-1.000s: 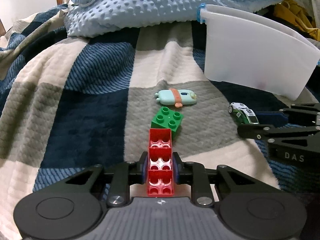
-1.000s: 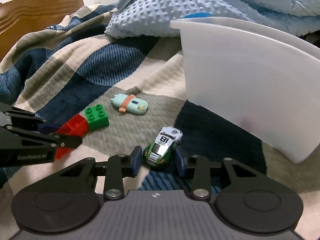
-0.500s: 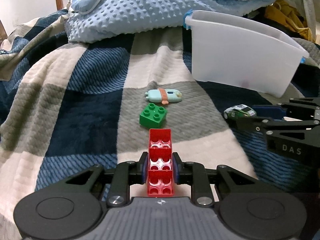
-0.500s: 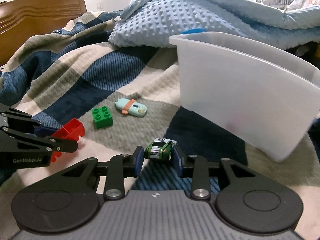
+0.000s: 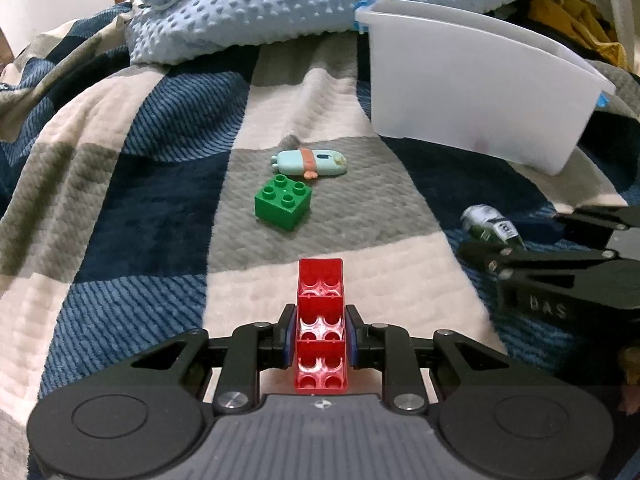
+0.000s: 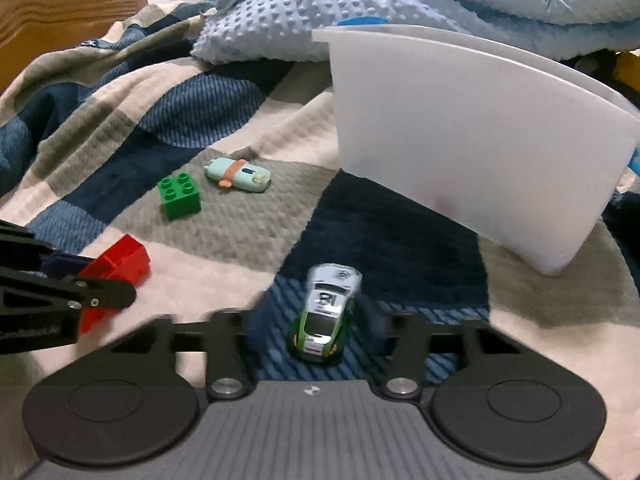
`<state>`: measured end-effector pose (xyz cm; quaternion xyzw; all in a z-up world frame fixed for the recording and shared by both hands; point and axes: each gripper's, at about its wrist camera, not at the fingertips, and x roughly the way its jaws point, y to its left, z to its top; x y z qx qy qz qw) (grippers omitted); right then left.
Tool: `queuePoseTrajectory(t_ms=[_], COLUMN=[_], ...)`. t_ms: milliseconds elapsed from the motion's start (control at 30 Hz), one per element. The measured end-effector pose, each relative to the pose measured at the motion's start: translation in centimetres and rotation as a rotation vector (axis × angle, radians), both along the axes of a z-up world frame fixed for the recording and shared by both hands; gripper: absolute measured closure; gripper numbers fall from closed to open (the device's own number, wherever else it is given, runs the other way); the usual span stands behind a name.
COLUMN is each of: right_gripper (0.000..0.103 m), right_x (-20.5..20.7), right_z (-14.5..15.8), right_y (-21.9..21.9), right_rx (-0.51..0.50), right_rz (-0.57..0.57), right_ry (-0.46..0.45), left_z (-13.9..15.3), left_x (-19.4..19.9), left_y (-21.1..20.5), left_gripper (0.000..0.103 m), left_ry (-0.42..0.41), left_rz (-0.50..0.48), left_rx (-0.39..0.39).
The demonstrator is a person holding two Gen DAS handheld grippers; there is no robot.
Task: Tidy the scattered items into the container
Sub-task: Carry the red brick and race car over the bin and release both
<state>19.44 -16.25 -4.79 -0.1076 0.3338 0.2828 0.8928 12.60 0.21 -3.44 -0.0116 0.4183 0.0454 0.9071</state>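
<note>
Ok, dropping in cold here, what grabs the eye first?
The red brick clamped in the left gripper fills the left wrist view's lower centre. In the right wrist view, the green-and-white toy car lies between the right gripper's blurred, parted fingers. The white bin looms upper right, a green brick and pale blue toy left of it.

A checked quilt (image 5: 160, 184) in navy, grey and cream covers the bed. A dotted pale-blue blanket (image 6: 304, 12) is heaped behind, beside a wooden headboard (image 6: 60, 8).
</note>
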Motion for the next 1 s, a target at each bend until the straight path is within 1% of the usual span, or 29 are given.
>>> queuePoseTrajectory(t_ms=[100, 267, 467, 700, 900, 1000], right_gripper=[0.069, 0.069, 0.069, 0.069, 0.069, 0.069], right_x=[-0.3, -1.6, -1.8, -2.2, -1.7, -0.9], right_z=[0.7, 3.8, 7.8, 11.7, 14.4, 15.3], right_y=[-0.7, -2.5, -4.7, -7.3, -9.5, -10.3], right_rx=[0.026, 0.063, 0.117, 0.144, 0.151, 0.158], right_rz=[0.002, -0.002, -0.036, -0.063, -0.085, -0.100], right_ry=[0.019, -0.046, -0.078, -0.140, -0.203, -0.218], left_z=[0.5, 2.7, 6.4, 10.6, 12.8, 14.0], left_x=[-0.2, -0.5, -0.4, 0.5, 1.9, 3.0], left_y=[-0.2, -0.9, -3.3, -6.6, -8.9, -10.0], left_gripper=[0.076, 0.076, 0.076, 0.076, 0.076, 0.076], left_ry=[-0.007, -0.040, -0.102, -0.170, -0.210, -0.226], left_rz=[-0.008, -0.030, -0.080, -0.138, -0.181, -0.195], left_rx=[0.006, 0.029, 0.045, 0.056, 0.074, 0.084])
